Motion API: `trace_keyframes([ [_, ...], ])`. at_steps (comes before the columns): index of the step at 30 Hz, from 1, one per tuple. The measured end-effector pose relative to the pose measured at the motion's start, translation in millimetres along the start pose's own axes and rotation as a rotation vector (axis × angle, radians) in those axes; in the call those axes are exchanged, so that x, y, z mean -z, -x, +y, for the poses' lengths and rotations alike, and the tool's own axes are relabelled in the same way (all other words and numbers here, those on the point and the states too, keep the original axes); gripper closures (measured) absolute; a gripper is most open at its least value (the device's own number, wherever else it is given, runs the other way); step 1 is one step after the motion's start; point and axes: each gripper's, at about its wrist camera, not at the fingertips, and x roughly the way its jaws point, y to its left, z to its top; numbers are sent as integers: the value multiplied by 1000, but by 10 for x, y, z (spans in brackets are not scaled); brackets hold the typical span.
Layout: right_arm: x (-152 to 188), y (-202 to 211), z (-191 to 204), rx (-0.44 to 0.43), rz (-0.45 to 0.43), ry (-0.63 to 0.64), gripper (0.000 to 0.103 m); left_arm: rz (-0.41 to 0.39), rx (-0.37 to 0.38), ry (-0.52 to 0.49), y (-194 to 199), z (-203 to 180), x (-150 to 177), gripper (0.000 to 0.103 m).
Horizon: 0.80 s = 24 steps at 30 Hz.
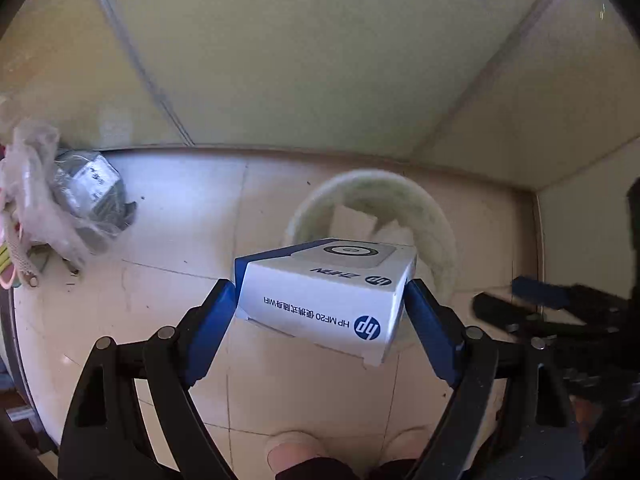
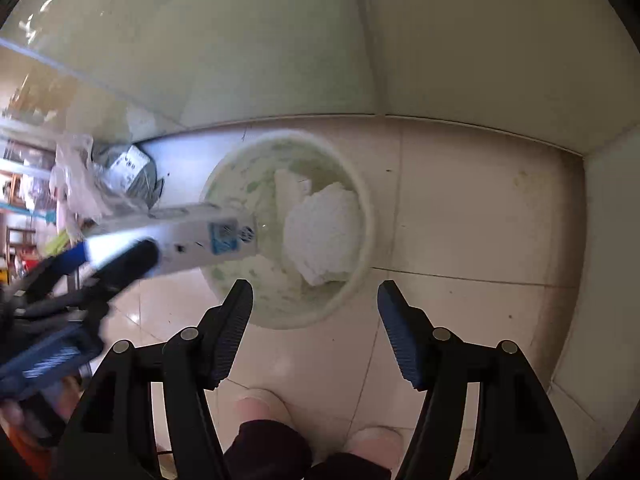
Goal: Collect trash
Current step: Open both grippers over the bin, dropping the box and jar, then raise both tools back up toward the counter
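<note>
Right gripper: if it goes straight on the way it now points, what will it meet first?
Most likely the bin. The open right gripper holds nothing and points at its near rim, with white trash inside just beyond. Depth is unclear, so it could reach the floor in front of the bin instead.

Left wrist view: looks down along the left claw at the tiled floor, near, facing a wall corner. Right wrist view: same downward aim from the right side, over the right claw. Shared: pale bin, floor, bagged pile.
</note>
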Motion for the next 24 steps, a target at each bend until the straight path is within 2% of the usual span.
trace_keyframes([
  [5, -8, 165, -82, 8, -19, -31, 42, 78, 25, -33, -188, -97, 56, 17],
  [9, -29, 270, -71, 29, -51, -48, 42, 184, 120, -9, -376, -83, 115, 17],
  [11, -22, 339, -77, 16, -58, -52, 42, 212, 127, 3, -424, -76, 148, 17],
  [19, -29, 592, 61, 2, -96, -45, 42, 176, 92, 13, -204, -69, 164, 17],
  [24, -76, 969, 244, 4, -104, -31, 42, 107, 73, 23, 367, -34, 78, 17],
])
